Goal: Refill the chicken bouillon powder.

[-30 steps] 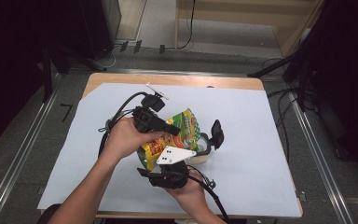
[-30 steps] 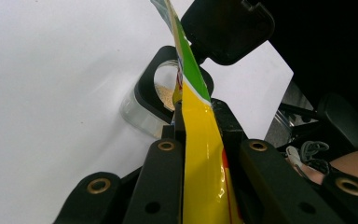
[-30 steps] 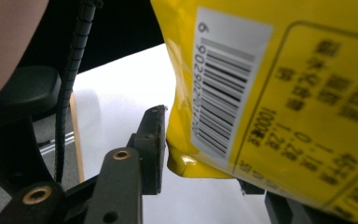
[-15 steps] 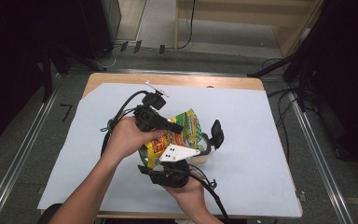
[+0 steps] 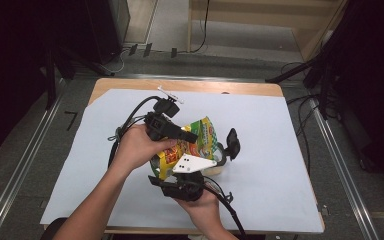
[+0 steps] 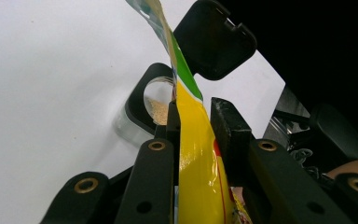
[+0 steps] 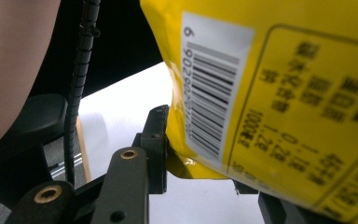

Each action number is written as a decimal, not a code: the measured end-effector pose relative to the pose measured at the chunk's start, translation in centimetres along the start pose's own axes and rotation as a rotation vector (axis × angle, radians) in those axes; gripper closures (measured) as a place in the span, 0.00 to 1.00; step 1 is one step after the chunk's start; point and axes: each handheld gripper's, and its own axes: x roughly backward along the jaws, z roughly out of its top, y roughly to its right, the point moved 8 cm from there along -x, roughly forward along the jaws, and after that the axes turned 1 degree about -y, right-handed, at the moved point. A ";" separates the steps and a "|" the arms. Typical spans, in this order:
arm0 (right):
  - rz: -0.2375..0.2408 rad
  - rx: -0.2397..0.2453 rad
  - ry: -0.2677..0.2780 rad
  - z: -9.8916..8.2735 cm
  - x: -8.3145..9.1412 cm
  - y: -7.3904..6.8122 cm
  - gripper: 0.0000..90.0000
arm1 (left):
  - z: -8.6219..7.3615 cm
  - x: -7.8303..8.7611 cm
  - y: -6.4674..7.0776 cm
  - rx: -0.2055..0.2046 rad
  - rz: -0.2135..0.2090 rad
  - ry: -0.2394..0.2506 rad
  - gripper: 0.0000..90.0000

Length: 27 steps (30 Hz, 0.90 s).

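Note:
A yellow and green snack bag [image 5: 200, 137] hangs tilted over a clear jar [image 5: 221, 164] whose black flip lid [image 5: 232, 142] stands up. My left gripper [image 5: 186, 135] is shut on the bag's upper part. In the left gripper view the bag [image 6: 193, 154] runs edge-on between the pads of that gripper [image 6: 193, 116]. Its jaws have just been opening a little, and the bag still fills the gap. Behind it the jar [image 6: 156, 107] holds pale crumbs. My right gripper [image 5: 172, 175] grips the bag's bottom. The barcode side [image 7: 284, 93] covers one jaw of this gripper [image 7: 209, 158].
A white sheet [image 5: 280, 150] covers the wooden table [image 5: 190, 85]. Black cables [image 5: 130, 120] loop from the left gripper across the sheet. Metal rails [image 5: 337, 165] run along both sides, and dark stands rise at the far right.

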 end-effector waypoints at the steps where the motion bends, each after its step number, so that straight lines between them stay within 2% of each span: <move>1: 0.002 -0.004 -0.001 0.0 0.0 0.0 0.72 | 0.0 -0.1 -0.1 -0.001 0.004 0.000 0.88; 10: 0.001 0.027 -0.015 -0.2 -0.3 0.0 0.67 | 0.1 -0.1 -0.1 -0.008 0.022 0.001 0.90; 14: -0.016 0.042 -0.024 -0.2 -0.2 0.1 0.73 | 0.2 -0.1 0.0 -0.013 0.022 0.005 0.90; 20: -0.017 0.037 -0.014 0.2 -0.2 0.0 0.73 | 0.5 0.2 0.1 -0.008 0.011 0.018 0.90; 27: -0.013 0.016 -0.019 0.2 -0.3 0.3 0.74 | 0.6 -0.1 -0.2 -0.006 0.019 0.007 0.90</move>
